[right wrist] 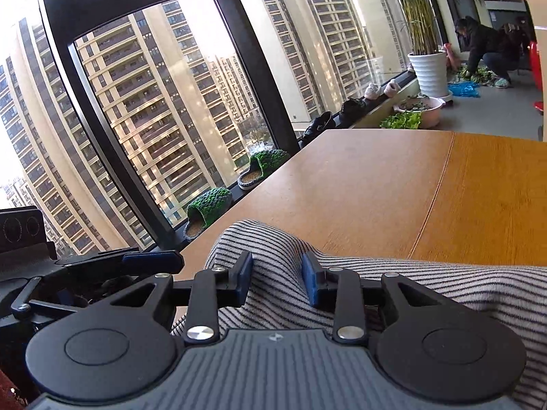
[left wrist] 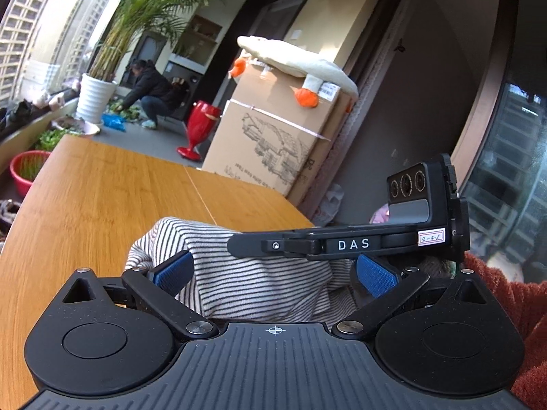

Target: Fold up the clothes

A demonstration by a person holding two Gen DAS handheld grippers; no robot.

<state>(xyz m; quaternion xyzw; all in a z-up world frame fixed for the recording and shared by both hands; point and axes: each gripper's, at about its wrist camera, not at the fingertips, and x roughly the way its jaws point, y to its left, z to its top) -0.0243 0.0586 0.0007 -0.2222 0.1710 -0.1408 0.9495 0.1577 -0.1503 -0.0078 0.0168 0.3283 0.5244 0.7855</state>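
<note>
A white garment with thin dark stripes [left wrist: 259, 273] lies bunched on the wooden table [left wrist: 102, 188], close to its near edge. My left gripper [left wrist: 275, 275] is open, its blue pads [left wrist: 174, 271] wide apart with the striped cloth lying loosely between them. The right gripper [left wrist: 239, 247] crosses just above the cloth, seen side on. In the right wrist view, the right gripper [right wrist: 277, 282] is shut on a raised ridge of the striped garment [right wrist: 444, 283], both pads pressing the fold. The left gripper [right wrist: 164, 259] shows at the left, just off the cloth's edge.
A taped cardboard box [left wrist: 273, 136] with a plush goose [left wrist: 297, 61] on top stands past the table's far right. A person [left wrist: 150, 92] crouches by a potted palm [left wrist: 95, 99]. Slippers [right wrist: 205, 210] line the window sill. Rust-red fluffy fabric [left wrist: 502, 294] is at my right.
</note>
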